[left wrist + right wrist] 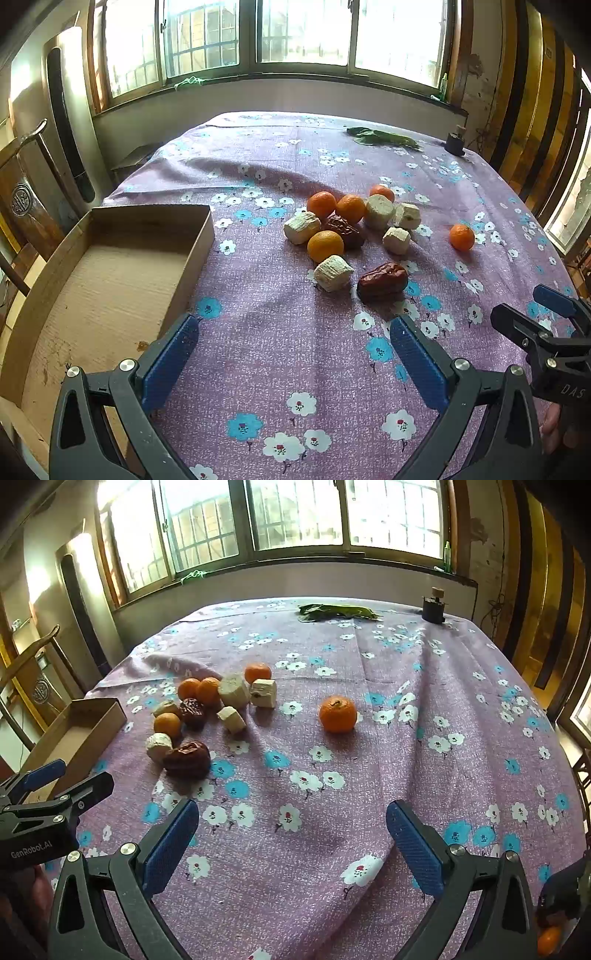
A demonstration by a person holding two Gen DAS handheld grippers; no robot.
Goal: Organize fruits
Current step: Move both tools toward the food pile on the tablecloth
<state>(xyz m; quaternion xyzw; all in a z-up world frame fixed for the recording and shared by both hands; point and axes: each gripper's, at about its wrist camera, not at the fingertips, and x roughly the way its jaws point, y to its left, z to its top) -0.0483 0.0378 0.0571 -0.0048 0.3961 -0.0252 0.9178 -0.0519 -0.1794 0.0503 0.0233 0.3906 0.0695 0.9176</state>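
Observation:
A pile of small oranges (325, 245), pale cut chunks (333, 273) and two dark red dates (382, 280) lies mid-table on the flowered cloth. One orange (461, 237) (338, 714) lies apart to the right. An empty cardboard box (110, 280) (77, 734) stands at the left. My left gripper (293, 350) is open and empty, hovering in front of the pile. My right gripper (291, 834) is open and empty, in front of the lone orange. The pile also shows in the right wrist view (186, 758).
Green leaves (336, 612) and a small dark jar (433, 609) sit at the table's far edge below the window. A wooden chair (26, 206) stands left of the box. The cloth (424, 709) is wrinkled.

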